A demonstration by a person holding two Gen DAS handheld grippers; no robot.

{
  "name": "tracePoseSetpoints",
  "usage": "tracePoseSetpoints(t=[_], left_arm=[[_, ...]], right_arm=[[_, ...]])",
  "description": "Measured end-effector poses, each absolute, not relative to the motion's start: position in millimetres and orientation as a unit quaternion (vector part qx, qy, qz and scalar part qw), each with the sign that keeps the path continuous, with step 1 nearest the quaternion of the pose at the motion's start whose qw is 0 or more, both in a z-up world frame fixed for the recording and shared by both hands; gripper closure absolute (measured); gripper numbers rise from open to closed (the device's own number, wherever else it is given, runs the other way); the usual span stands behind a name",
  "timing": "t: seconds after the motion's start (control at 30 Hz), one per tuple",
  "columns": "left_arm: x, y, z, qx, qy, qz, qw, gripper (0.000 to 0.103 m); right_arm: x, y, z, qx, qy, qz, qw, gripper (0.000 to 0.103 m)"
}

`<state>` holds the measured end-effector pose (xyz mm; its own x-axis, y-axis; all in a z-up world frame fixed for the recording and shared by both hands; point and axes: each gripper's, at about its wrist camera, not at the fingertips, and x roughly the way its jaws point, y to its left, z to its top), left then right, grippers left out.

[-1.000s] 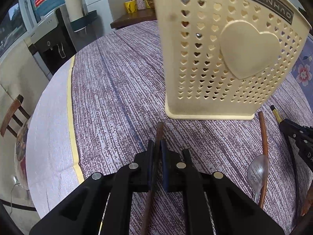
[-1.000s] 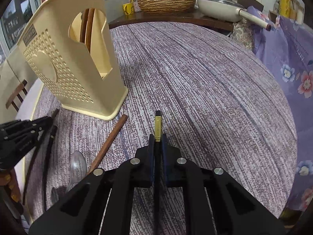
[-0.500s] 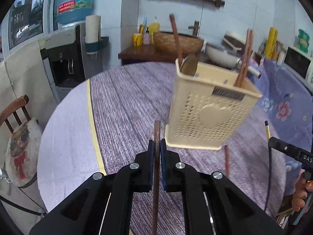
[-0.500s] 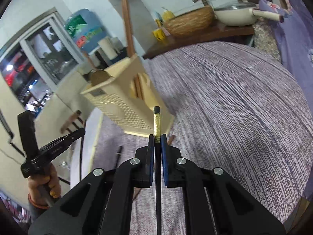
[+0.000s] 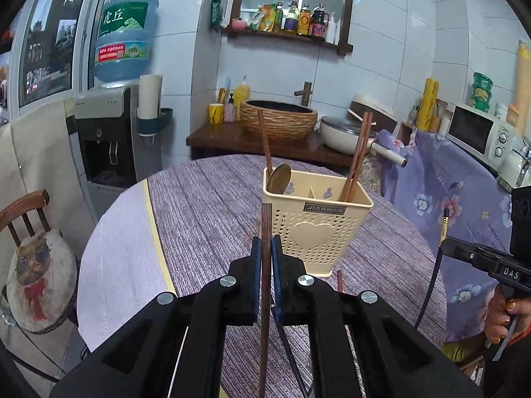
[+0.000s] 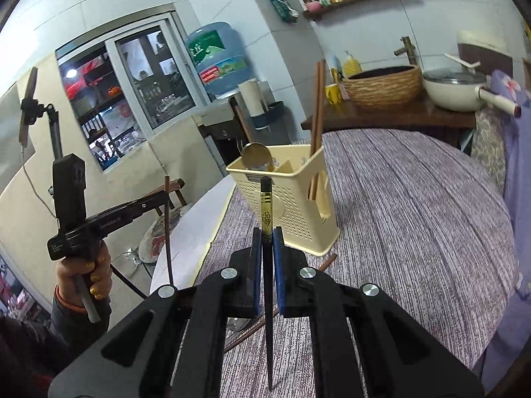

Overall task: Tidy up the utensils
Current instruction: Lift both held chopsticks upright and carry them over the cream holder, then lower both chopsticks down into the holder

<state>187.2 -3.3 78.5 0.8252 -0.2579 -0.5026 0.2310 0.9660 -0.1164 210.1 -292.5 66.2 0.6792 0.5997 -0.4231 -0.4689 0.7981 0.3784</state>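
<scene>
- L gripper [image 5: 264, 248] clamped tight on brown wooden chopstick [image 5: 265, 229], upright, above table [image 5: 212, 205].
- R gripper [image 6: 267, 242] clamped on black chopstick [image 6: 266, 212] w/ gold band, upright.
- Cream perforated plastic holder [image 5: 318, 229], heart emblem, mid-table; holds spoon [image 5: 278, 182], chopsticks.

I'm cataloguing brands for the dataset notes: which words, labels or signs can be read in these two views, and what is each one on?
"JIANHAO": plate on the cream utensil holder, upside down.
"虎丘": green label of the water jug.
"DAS": body of the right claw.
"福": gold band on the black chopstick that claw holds.
Too small or blurred: red jug label, shelf bottles, left claw's body lettering.
</scene>
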Motion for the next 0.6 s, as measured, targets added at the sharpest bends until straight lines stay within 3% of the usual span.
tracePoseSetpoints(t=[0.6], left_arm=[[184, 3, 101, -0.038, 0.239, -0.137, 0.961, 0.096]], right_arm=[[212, -280, 93, 0.101, 0.248, 0.315, 0.911, 0.095]])
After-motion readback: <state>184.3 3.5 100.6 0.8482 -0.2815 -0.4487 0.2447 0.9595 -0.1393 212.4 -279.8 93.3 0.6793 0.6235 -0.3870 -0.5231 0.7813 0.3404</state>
